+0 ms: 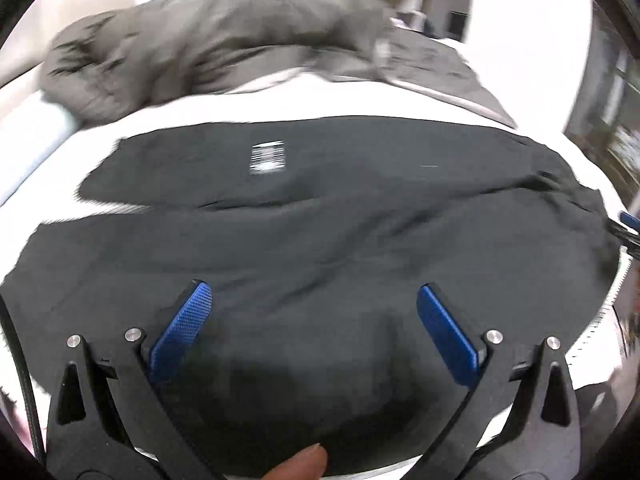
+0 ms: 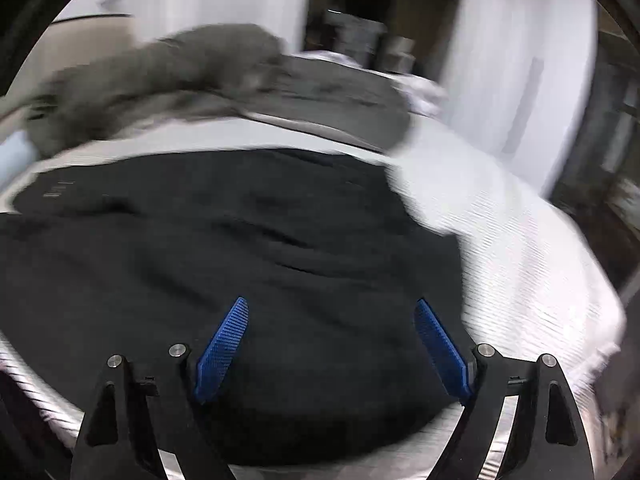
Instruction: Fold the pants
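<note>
Black pants (image 1: 320,232) lie spread across a white bed (image 1: 48,148), with a small white printed label (image 1: 269,157) on the far part. My left gripper (image 1: 314,296) hovers just above the near part of the pants. It is open, and its blue pads (image 1: 180,336) stand wide apart with only fabric below them. In the right wrist view my right gripper (image 2: 330,306) is open too, over the black pants (image 2: 240,240) near their right end, with its pads (image 2: 222,350) clear of the cloth. A tip of the right gripper (image 1: 629,226) shows at the left view's right edge.
A crumpled grey garment or blanket (image 1: 208,40) lies along the far side of the bed. White bedding (image 2: 520,260) is bare to the right of the pants. A person's fingertip (image 1: 304,462) shows at the bottom. Dark furniture (image 2: 360,36) and white walls stand behind. Both views are motion-blurred.
</note>
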`<state>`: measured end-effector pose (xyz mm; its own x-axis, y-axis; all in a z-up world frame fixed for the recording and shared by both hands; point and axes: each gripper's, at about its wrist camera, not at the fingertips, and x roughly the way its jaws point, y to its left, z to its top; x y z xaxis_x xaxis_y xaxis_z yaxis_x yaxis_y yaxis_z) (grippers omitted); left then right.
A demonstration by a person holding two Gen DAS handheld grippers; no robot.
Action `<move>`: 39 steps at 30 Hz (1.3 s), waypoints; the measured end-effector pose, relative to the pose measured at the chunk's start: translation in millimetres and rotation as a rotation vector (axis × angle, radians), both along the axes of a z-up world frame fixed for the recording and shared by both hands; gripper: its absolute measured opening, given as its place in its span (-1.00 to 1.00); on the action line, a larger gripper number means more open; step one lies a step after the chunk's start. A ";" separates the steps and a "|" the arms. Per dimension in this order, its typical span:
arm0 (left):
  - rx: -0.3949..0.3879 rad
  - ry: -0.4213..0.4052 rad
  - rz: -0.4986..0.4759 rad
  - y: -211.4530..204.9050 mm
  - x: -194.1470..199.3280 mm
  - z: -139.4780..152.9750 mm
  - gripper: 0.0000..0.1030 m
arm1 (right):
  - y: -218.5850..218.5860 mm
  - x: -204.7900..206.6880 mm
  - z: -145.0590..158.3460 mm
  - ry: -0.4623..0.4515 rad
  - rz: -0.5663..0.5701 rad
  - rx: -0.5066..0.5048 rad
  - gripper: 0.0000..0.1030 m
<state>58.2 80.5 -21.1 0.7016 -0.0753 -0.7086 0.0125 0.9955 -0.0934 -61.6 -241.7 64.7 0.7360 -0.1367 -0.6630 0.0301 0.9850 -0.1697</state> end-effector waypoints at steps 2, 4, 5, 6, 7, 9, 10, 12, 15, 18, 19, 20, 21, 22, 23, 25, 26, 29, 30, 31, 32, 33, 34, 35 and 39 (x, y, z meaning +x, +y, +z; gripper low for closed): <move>-0.004 -0.003 -0.078 -36.0 12.7 3.1 0.99 | 36.7 15.1 -1.1 0.028 0.112 0.066 0.70; -0.011 0.016 -0.160 -69.4 33.4 2.2 0.99 | 66.9 39.0 -4.1 0.066 0.187 0.137 0.68; -0.002 0.047 -0.173 -90.1 44.7 -0.5 0.99 | 80.3 50.7 -8.1 0.090 0.211 0.164 0.61; 0.000 0.067 -0.189 -100.0 54.6 -2.9 0.99 | 91.8 61.7 -12.7 0.112 0.232 0.175 0.38; -0.003 0.080 -0.203 -109.3 57.7 -5.4 0.92 | 103.1 74.7 -19.0 0.145 0.246 0.177 0.06; -0.005 0.156 -0.222 -119.0 77.6 -18.4 0.53 | 112.2 97.3 -34.6 0.201 0.231 0.149 -0.15; 0.011 0.176 -0.213 -120.2 81.4 -24.0 0.34 | 113.7 102.4 -41.2 0.219 0.218 0.122 -0.27; -0.002 0.161 -0.206 -102.3 77.5 -23.9 0.00 | 106.3 100.4 -43.3 0.219 0.201 0.075 -0.28; -0.018 0.150 -0.155 -60.7 70.6 -22.8 -0.20 | 54.7 78.6 -41.5 0.202 0.097 -0.044 -0.34; -0.041 0.143 -0.099 -3.9 58.1 -21.8 -0.37 | -12.0 59.9 -42.3 0.194 -0.032 -0.068 -0.34; -0.031 0.146 -0.064 16.3 51.0 -20.2 -0.37 | -37.6 55.3 -39.9 0.178 -0.088 -0.051 -0.36; 0.004 0.146 -0.031 26.1 48.1 -20.3 -0.37 | -48.7 47.9 -40.4 0.169 -0.098 -0.028 -0.41; 0.050 0.140 0.008 42.0 38.8 -18.2 -0.37 | -56.6 45.4 -38.2 0.163 -0.083 0.025 -0.42; 0.058 0.137 0.026 52.1 31.0 -18.0 -0.36 | -56.8 41.4 -33.7 0.146 -0.082 0.047 -0.39; 0.051 0.134 0.051 63.9 22.7 -15.6 -0.35 | -51.0 38.8 -30.6 0.136 -0.091 0.030 -0.35; 0.030 0.117 0.079 74.0 8.8 -5.7 -0.26 | -34.6 33.2 -23.3 0.126 -0.072 0.008 -0.22; 0.035 0.102 0.067 68.3 3.6 0.8 -0.12 | -20.3 23.7 -17.2 0.114 -0.028 0.025 -0.18; 0.022 0.049 -0.032 29.8 -8.2 18.4 0.64 | 35.4 7.9 -7.3 0.081 0.128 0.074 0.28; -0.001 0.024 -0.079 10.6 -10.7 22.5 0.73 | 52.4 11.2 -7.2 0.088 0.166 0.081 0.42; -0.009 0.013 -0.118 -8.5 -7.6 22.9 0.92 | 72.1 11.5 -8.6 0.098 0.212 0.091 0.44; -0.013 0.013 -0.175 -28.4 -8.6 20.8 0.99 | 89.0 13.5 -11.4 0.106 0.254 0.101 0.44; -0.010 0.014 -0.237 -50.9 -7.5 16.3 0.99 | 105.6 13.5 -15.4 0.117 0.284 0.109 0.44; -0.002 0.017 -0.275 -67.0 -8.3 11.2 0.99 | 120.6 16.2 -21.8 0.135 0.303 0.113 0.44; 0.017 0.043 -0.319 -81.8 -7.4 1.2 0.99 | 133.0 18.1 -29.4 0.158 0.320 0.112 0.44; 0.081 0.104 -0.282 -63.1 -19.1 -20.8 1.00 | 135.5 20.3 -49.7 0.177 0.339 0.005 0.44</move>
<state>39.2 17.4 -41.9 0.5846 -0.1973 -0.7870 0.2843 0.9583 -0.0291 -41.3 -106.3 15.0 0.6132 0.0982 -0.7838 -0.3265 0.9350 -0.1382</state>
